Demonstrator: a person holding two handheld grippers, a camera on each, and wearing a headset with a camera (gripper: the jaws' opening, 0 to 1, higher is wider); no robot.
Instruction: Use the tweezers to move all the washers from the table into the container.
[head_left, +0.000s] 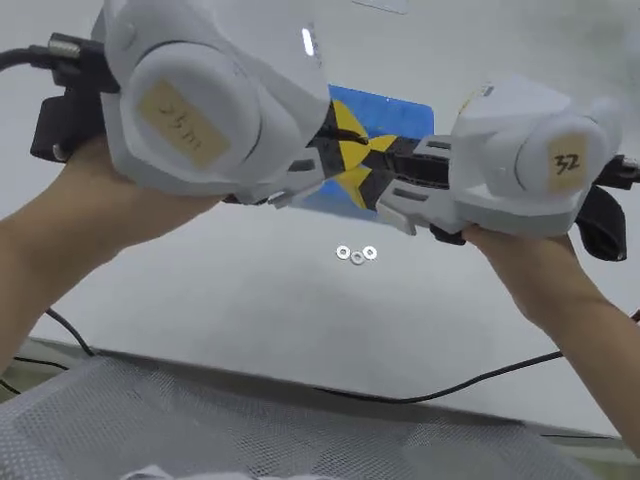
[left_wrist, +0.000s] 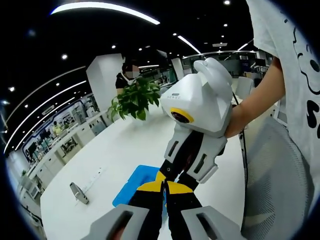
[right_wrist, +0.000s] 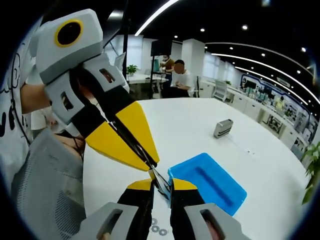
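Your left gripper (right_wrist: 151, 164) and right gripper (right_wrist: 161, 189), tip to tip, both pinch the tweezers (right_wrist: 159, 181); three washers (head_left: 357, 255) lie near the blue container (head_left: 400, 115).

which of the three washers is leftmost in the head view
The small silver metal washer at the left end of the short row on the white table; the other two washers lie to its right.

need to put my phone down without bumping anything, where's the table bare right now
Bare table lies between the washers and the black cable at the near edge, and on either side of the washers. Crowded: above the blue container, where the left claw and right claw meet on the tweezers.
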